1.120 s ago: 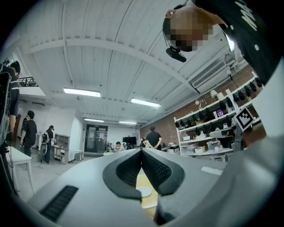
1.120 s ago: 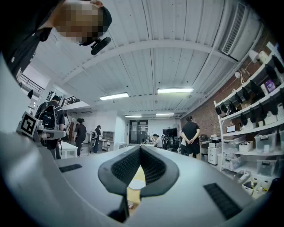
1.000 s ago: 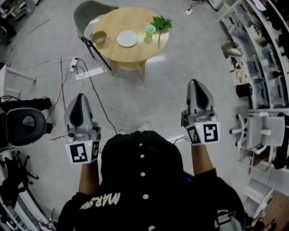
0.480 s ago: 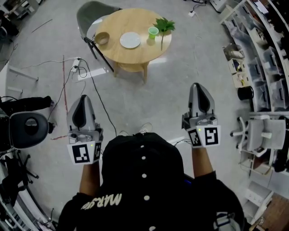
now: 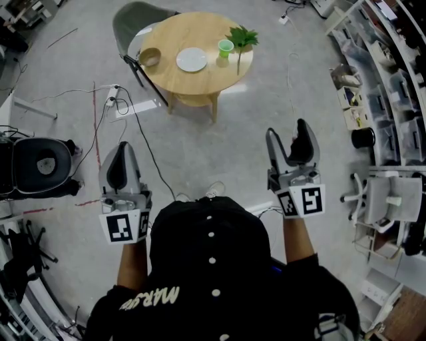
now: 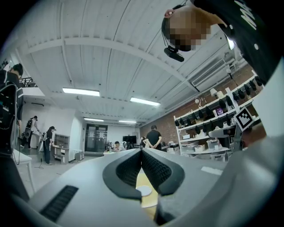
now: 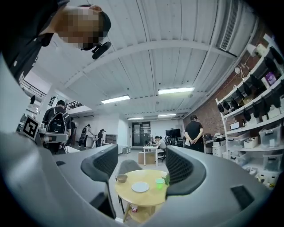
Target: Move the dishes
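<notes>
Across a pale workshop floor, well apart from the person holding the tools, stands a round wooden table (image 5: 200,78) with a grey chair (image 5: 132,20) pushed in behind it. On the tabletop sit the dishes: a small brown bowl (image 5: 150,56) toward the left, a white plate (image 5: 192,59) near the middle, and a green cup (image 5: 225,47) just beside a leafy sprig (image 5: 241,36) on the right. Both tools are held out roughly level and aimed at the table, far short of it. The left gripper (image 5: 122,146) has its two fingers pressed together with nothing between them. The right gripper (image 5: 287,131) has its fingers spread wide and empty; through its gap only the distant table shows. By the look of it, the task has barely begun: no dish has been touched, so the approach, the pickups and the carrying all remain. Compared with a moment ago, the right gripper's fingers, closed then, have just been opening, while the left gripper looks the same. The dishes sit just as they did, and the person seems no nearer the table.
</notes>
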